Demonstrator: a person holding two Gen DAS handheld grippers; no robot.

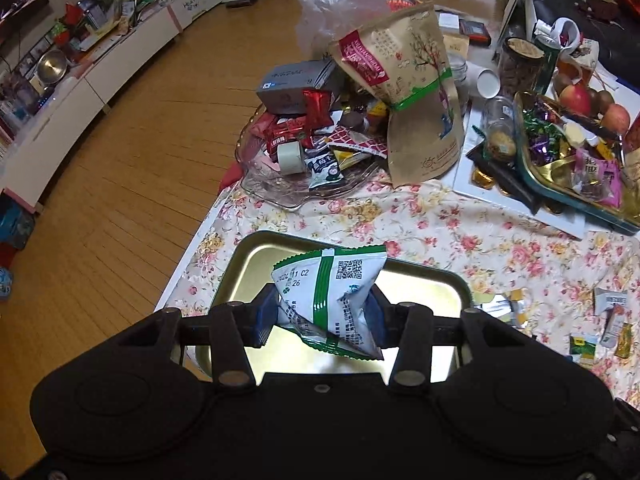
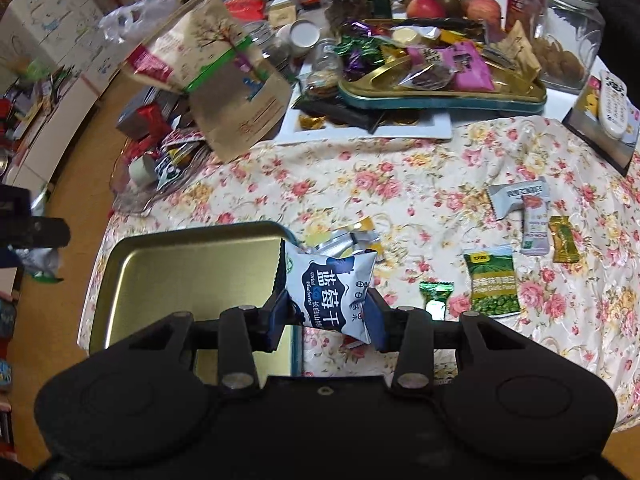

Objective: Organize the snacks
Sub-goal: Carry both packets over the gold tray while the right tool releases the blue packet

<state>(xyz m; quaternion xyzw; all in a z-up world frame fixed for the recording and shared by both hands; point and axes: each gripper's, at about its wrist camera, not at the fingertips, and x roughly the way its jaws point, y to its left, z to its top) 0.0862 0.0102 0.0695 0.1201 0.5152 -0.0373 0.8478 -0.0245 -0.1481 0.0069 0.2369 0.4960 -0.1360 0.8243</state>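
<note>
Hidden: the gold tin tray (image 1: 240, 264) near edge sits behind the gripper body; its floor is probably bare.
Left gripper (image 1: 324, 316): jaws wide, pads pinching a green-and-white snack packet (image 1: 332, 292) above the tray.
Right gripper (image 2: 326, 312): jaws narrower, clamped on a blueberry packet (image 2: 332, 288) at the tray's right rim.
Loose snacks: the green pea packet (image 2: 493, 286) lies on the floral cloth (image 2: 400, 184).

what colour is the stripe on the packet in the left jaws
Green, on a white packet; clearest in the left wrist view.

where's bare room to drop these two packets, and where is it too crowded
The gold tin tray is bare. The floral cloth between the tray and the white board is free too. It is crowded on the glass dish and among the loose snacks right of the tray.
</note>
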